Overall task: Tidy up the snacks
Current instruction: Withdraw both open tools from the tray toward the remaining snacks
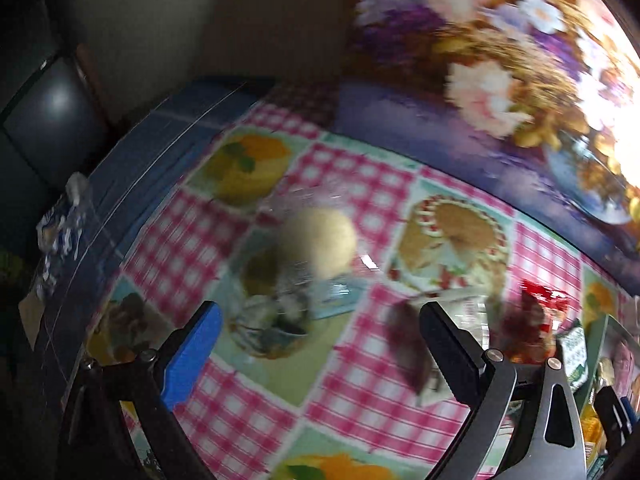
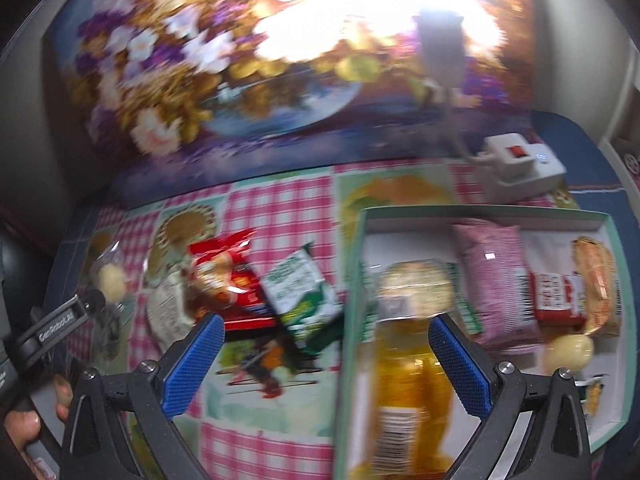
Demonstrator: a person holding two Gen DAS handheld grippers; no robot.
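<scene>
Several snacks already lie in the box [image 2: 480,213], among them a pink packet [image 2: 498,280] and a yellow bottle [image 2: 408,364]. Outside it on the tablecloth [image 2: 264,208] wait a red packet [image 2: 224,276], a green packet [image 2: 300,288] and a clear-wrapped bun [image 1: 318,240]. Both the left gripper [image 1: 320,320] and the right gripper [image 2: 326,336] hang wide apart and empty.

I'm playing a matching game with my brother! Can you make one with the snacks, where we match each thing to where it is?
Things:
1. pink packet
2. red packet
3. white power strip
4. orange drink bottle

Places:
a. on the checked cloth, left of the box
b. lying in the box, between the right gripper's open jaws
c. behind the box, near the flower picture
d. in the box, right of the bottle

Pairs: 1-d, 2-a, 3-c, 4-b
</scene>
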